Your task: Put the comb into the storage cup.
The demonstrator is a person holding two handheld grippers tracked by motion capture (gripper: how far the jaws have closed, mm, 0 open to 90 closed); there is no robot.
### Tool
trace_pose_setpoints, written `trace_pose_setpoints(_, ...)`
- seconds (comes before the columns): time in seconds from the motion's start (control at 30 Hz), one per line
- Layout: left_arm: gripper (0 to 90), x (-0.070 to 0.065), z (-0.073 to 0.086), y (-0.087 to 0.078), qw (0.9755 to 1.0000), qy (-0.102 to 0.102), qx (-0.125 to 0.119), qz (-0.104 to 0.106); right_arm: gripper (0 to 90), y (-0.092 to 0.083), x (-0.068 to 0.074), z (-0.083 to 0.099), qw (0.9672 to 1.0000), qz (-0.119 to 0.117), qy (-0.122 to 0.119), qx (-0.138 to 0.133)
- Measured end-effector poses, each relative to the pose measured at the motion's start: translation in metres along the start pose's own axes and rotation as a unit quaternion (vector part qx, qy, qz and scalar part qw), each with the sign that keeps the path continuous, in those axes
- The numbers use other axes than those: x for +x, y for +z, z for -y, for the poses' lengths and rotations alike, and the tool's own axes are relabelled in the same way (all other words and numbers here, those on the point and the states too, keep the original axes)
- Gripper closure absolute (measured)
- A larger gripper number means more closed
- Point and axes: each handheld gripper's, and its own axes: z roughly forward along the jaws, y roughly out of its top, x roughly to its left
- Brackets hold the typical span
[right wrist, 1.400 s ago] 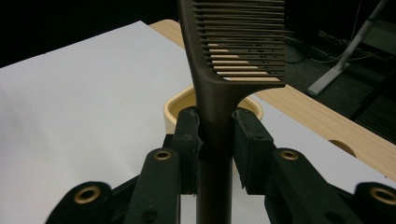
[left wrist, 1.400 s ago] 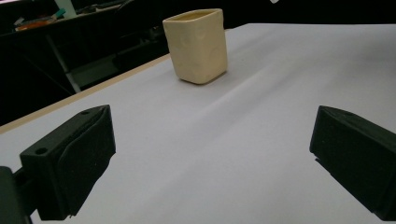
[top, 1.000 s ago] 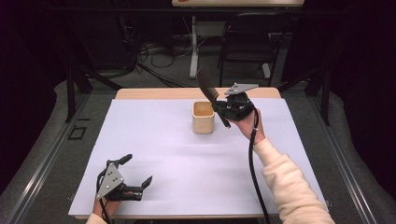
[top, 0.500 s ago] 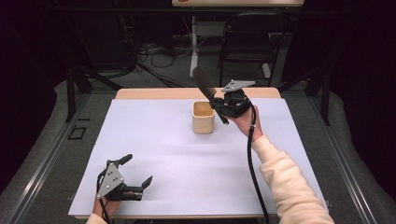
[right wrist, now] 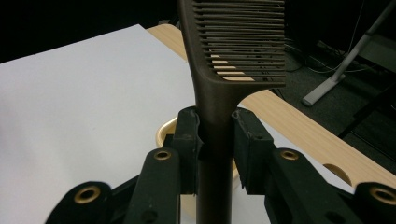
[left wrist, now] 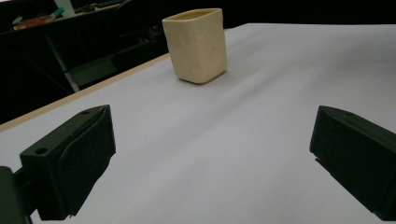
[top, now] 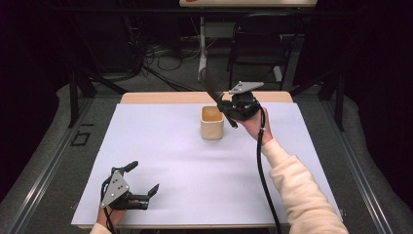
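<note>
Your right gripper [top: 228,108] clamps the comb [top: 210,85], now tilted steeper over the far cup [top: 212,123] | handle-end nearing rim, insertion likely next | left gripper [top: 142,183] near-left, agape, empty

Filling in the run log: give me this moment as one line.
right tool: shut on dark brown plastic comb, above cream square cup | left tool: open, empty, near white table's front edge

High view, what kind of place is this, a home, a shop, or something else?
Probably a lab or recording studio rather than a home. The table is covered in plain white, black drapes surround it, and cables lie loose on the floor behind. Just a cream cup and a comb are set out, like a staged trial.
</note>
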Motion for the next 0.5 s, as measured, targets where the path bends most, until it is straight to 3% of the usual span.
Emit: trace_pose_setpoints(0.5,0.3,0.0,0.0,0.0,1.0,0.0,0.0,0.0,72.4,0.0048,-0.0011,-0.0065,0.9999,0.003,-0.013,0.004)
